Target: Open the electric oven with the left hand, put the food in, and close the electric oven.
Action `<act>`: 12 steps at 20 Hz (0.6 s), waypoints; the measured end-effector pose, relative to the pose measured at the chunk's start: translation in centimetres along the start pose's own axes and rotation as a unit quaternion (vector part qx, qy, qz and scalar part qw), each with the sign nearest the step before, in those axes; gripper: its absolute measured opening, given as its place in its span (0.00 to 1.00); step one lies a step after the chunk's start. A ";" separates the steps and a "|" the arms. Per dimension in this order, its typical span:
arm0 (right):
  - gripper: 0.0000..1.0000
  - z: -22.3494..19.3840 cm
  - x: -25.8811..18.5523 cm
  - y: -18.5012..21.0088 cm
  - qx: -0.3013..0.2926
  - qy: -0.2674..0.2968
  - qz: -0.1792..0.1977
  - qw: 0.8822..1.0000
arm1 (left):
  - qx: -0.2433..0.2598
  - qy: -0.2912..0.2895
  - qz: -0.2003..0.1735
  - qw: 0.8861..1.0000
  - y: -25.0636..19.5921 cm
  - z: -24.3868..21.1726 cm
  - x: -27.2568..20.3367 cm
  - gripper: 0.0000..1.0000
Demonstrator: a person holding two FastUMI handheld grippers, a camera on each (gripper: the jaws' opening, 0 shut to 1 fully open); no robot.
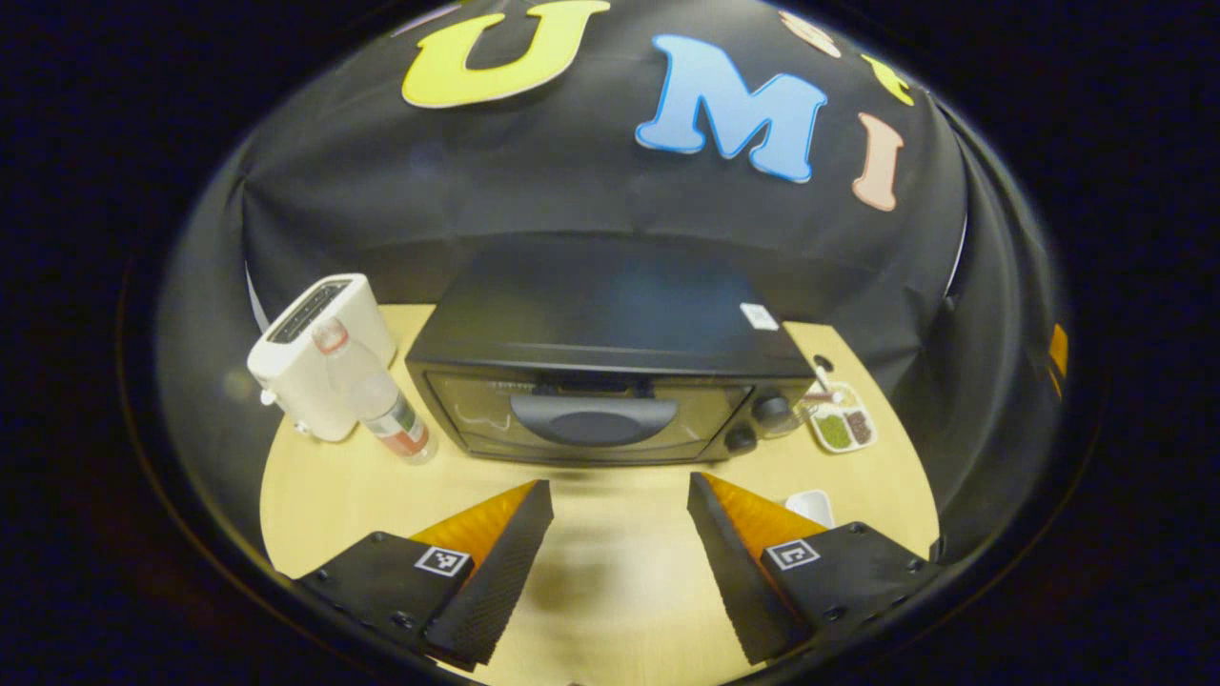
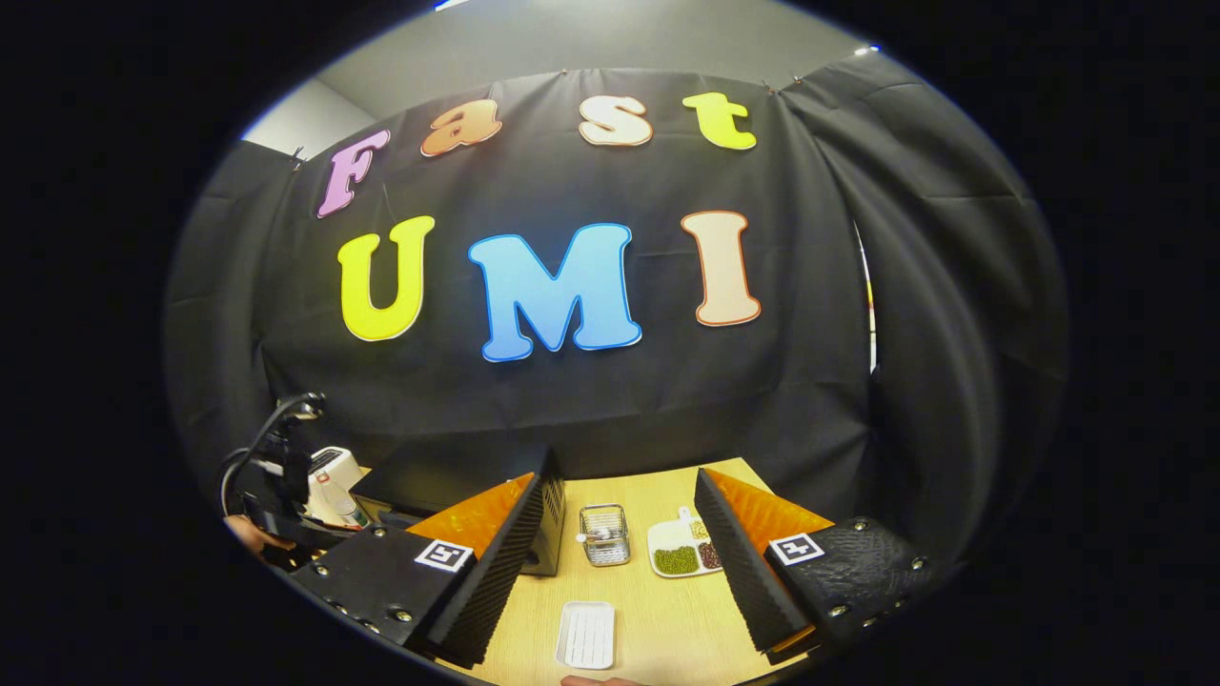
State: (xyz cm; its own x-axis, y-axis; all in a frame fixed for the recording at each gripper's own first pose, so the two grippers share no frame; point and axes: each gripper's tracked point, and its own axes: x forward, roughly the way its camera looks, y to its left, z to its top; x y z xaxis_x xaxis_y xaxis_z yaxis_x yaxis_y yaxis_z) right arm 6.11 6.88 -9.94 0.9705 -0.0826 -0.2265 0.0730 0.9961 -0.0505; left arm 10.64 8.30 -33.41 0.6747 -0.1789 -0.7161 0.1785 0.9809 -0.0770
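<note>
Oven (image 1: 610, 362) sits straight ahead of the left gripper (image 1: 620, 534), door closed, its curved handle (image 1: 593, 419) just beyond the fingertips and roughly centred between them. That gripper's jaws stand wide apart with nothing held. To its left, close beside the oven, stand a water bottle (image 1: 381, 400) and a white toaster (image 1: 319, 357); to its right lies a small dish of beans (image 1: 841, 429).

The right gripper (image 2: 620, 562) is also spread open and empty. Below and ahead of it lies a white ribbed tray (image 2: 586, 634), with a small wire basket (image 2: 604, 534) farther ahead.

Judged risk: the handle is broad and shallow, so a grip closing too high or too shallow could slip off, and a pull could drag the whole oven forward instead of swinging the door. A leftward drift might topple the bottle.
</note>
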 end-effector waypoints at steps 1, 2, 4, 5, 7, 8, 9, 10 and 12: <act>0.98 0.2 -0.1 0.1 -0.001 -0.002 0.003 1.000 | -0.001 -0.030 -0.001 1.000 -0.6 1.5 -1.3 0.97; 0.98 0.4 -0.2 0.1 -0.002 -0.005 0.005 1.000 | -0.001 -0.065 -0.001 0.998 -1.2 3.4 -3.0 0.97; 0.98 1.0 -0.6 0.3 -0.004 -0.016 0.007 1.000 | -0.001 -0.138 0.008 0.990 -1.8 6.8 -6.7 0.92; 0.98 1.3 -0.7 0.4 -0.004 -0.019 0.009 1.000 | 0.000 -0.178 0.016 0.984 -1.9 8.3 -9.0 1.00; 0.98 1.8 -0.9 0.7 0.001 -0.023 0.015 1.000 | 0.007 -0.236 0.032 0.971 -2.0 10.5 -13.0 1.00; 0.98 2.1 -0.9 1.0 0.003 -0.026 0.019 0.999 | 0.010 -0.260 0.039 0.965 -1.8 11.5 -14.6 1.00; 0.90 2.5 -0.8 1.4 0.003 -0.030 0.022 0.999 | 0.012 -0.284 0.044 0.958 -2.0 12.3 -16.3 1.00; 0.90 2.9 -0.5 2.1 0.003 -0.034 0.025 0.999 | 0.014 -0.304 0.047 0.951 -2.2 13.0 -17.9 0.91; 0.97 4.3 -0.8 3.2 0.005 -0.049 0.031 0.998 | 0.018 -0.328 0.051 0.943 -2.5 13.6 -20.2 0.97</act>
State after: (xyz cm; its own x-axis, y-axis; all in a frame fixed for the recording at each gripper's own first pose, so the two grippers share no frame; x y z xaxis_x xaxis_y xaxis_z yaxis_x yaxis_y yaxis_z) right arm 6.50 10.25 -5.76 0.9911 -0.0169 -0.1322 0.0131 0.9995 -0.0296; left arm 6.27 8.42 -9.34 0.9857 -0.1033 -0.1334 0.1043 0.9945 0.0006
